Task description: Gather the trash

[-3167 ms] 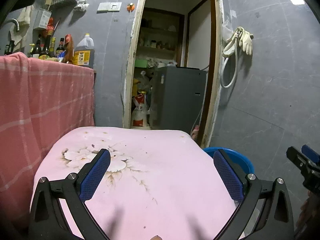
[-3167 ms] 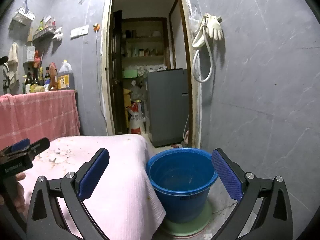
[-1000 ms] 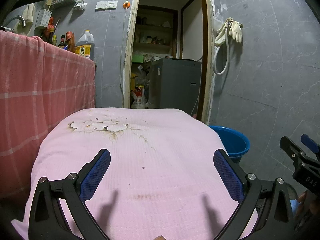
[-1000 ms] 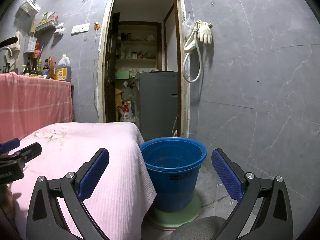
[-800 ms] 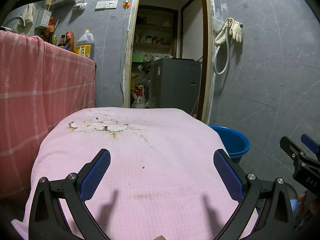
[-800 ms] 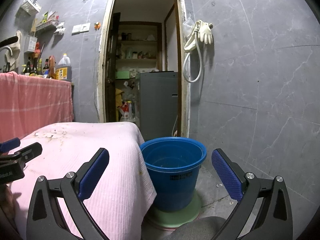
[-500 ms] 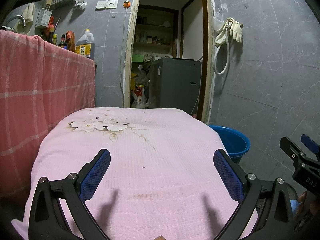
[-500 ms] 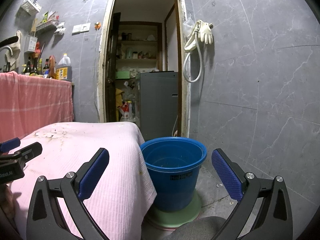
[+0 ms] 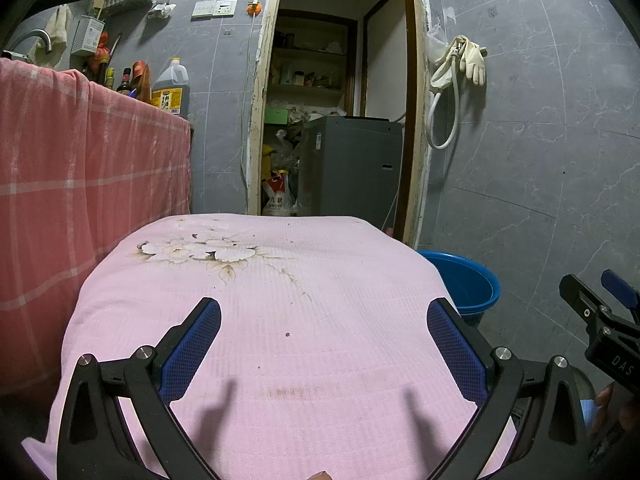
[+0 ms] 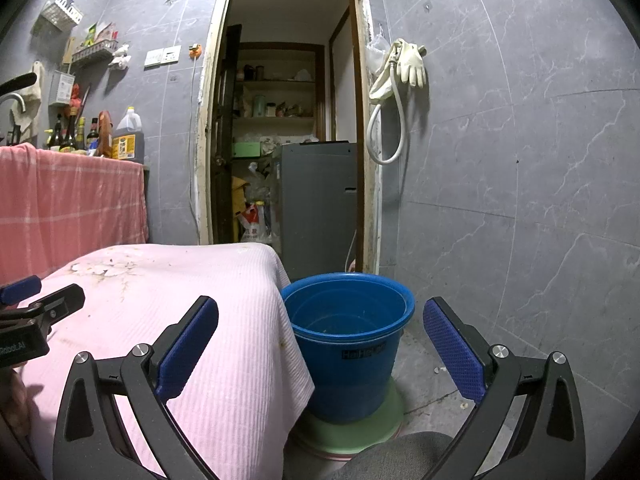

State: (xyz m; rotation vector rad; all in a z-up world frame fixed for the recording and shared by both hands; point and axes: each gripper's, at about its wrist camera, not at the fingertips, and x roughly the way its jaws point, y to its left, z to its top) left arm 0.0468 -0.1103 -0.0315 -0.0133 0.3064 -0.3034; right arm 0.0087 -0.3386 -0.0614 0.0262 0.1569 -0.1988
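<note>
A blue bucket (image 10: 347, 336) stands on a green base (image 10: 352, 438) on the floor, right of a table under a pink flowered cloth (image 9: 280, 320). Only the bucket's rim (image 9: 464, 280) shows past the table's right corner in the left wrist view. My left gripper (image 9: 324, 340) hangs open over the near part of the cloth with nothing between its fingers. My right gripper (image 10: 320, 340) is open too, level with the bucket and framing it. No loose trash shows on the cloth; only small specks and stains mark it.
A counter draped in red checked cloth (image 9: 80, 168) with bottles stands at the left. An open doorway (image 9: 336, 120) behind the table leads to a grey appliance (image 9: 352, 168) and cluttered shelves. Gloves and a hose (image 10: 396, 96) hang on the grey tiled wall.
Since 3.2 s ago both grippers pulled back and lower, so more of the cloth and bucket show. Over the last second nothing has moved.
</note>
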